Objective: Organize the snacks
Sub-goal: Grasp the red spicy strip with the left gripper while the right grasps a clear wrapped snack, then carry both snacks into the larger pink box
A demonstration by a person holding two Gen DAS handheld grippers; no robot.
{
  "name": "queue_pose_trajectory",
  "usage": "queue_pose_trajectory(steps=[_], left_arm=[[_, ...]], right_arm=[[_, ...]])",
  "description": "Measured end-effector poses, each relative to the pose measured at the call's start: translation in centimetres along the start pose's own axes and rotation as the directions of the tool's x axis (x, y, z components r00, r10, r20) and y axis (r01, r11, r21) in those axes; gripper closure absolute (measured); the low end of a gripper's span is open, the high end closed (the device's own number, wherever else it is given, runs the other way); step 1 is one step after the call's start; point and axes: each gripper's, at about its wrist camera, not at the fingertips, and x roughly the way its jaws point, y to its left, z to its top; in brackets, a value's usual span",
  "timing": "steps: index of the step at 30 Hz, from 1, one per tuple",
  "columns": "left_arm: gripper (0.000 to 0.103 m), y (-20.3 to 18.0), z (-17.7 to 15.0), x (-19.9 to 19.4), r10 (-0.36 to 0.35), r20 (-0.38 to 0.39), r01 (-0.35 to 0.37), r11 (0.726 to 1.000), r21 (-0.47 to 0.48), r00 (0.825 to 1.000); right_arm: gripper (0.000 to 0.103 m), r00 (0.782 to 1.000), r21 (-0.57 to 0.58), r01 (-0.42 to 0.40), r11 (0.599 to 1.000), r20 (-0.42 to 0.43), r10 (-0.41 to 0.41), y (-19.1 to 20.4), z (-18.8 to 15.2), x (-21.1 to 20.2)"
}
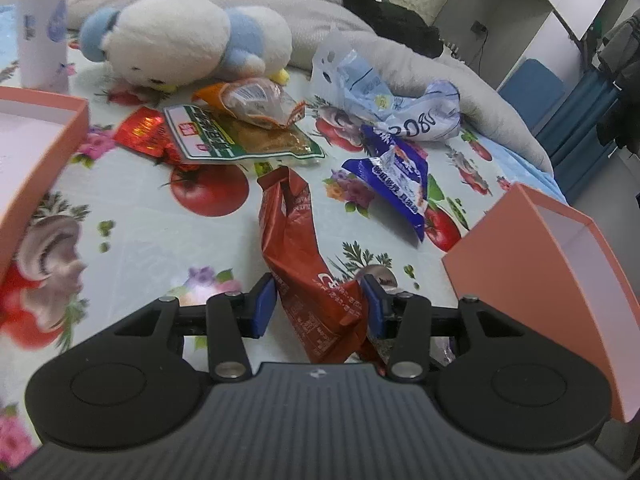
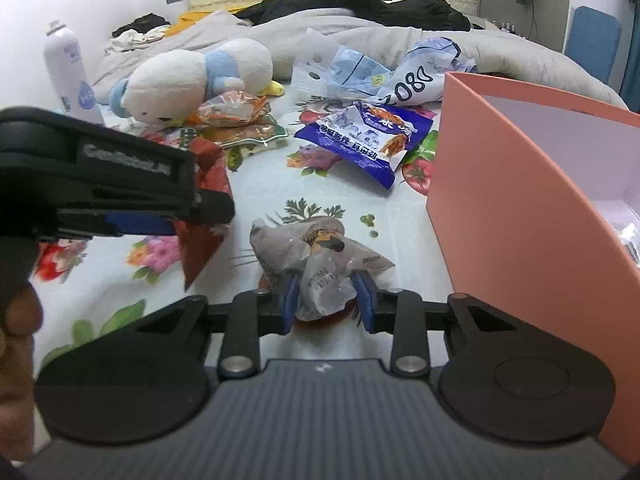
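A long red snack packet (image 1: 296,248) lies on the flowered cloth (image 1: 132,220), and my left gripper (image 1: 319,308) is shut on its near end, both blue pads against its sides. In the right wrist view that same gripper (image 2: 200,216) enters from the left, with the red packet (image 2: 204,236) hanging under it. My right gripper (image 2: 328,304) is shut on a crumpled grey snack packet (image 2: 316,256), squeezed between its blue pads just left of a pink box (image 2: 500,200). A blue packet (image 1: 400,184) and a green-and-yellow packet (image 1: 240,136) lie loose farther off.
Two pink boxes flank the snacks, one at the right (image 1: 520,280) and one at the left (image 1: 40,120). Beyond them are a white-and-blue plush toy (image 1: 180,40), a white spray bottle (image 2: 68,76), crumpled plastic bags (image 1: 400,108) and a grey blanket (image 2: 360,36).
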Motion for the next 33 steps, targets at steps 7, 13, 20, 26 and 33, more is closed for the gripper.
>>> queue_pose_trajectory(steps=[7,13,20,26,33], left_arm=[[0.052,-0.9,-2.1,-5.1,0.016,0.015,-0.016,1.0,0.0,1.0],[0.052,-2.2,-4.6,-9.2,0.028,0.013,-0.027,1.0,-0.01,1.0],[0.052,-4.5,-7.9,-13.0,0.039,-0.012,-0.039,0.999,0.005,0.999],[0.052,-6.3,-9.0,-16.7,0.036,0.003,-0.036,0.999,0.032,0.999],[0.052,-8.2,-9.8,-19.9,0.016,0.02,-0.017,0.999,0.03,1.0]], right_arm=[[0.074,1.0,-0.01,-0.029,1.0,0.006,0.029,0.3,-0.8,-3.9],[0.076,0.999,-0.009,-0.035,0.999,-0.002,0.034,-0.2,-1.7,-7.3],[0.076,0.999,0.016,-0.013,1.0,0.037,0.013,-1.7,-1.9,-12.1],[0.077,0.997,0.044,-0.026,0.999,0.07,0.023,-2.2,-2.3,-16.2],[0.077,0.994,0.062,-0.026,0.998,0.112,0.019,-2.9,-2.4,-20.4]])
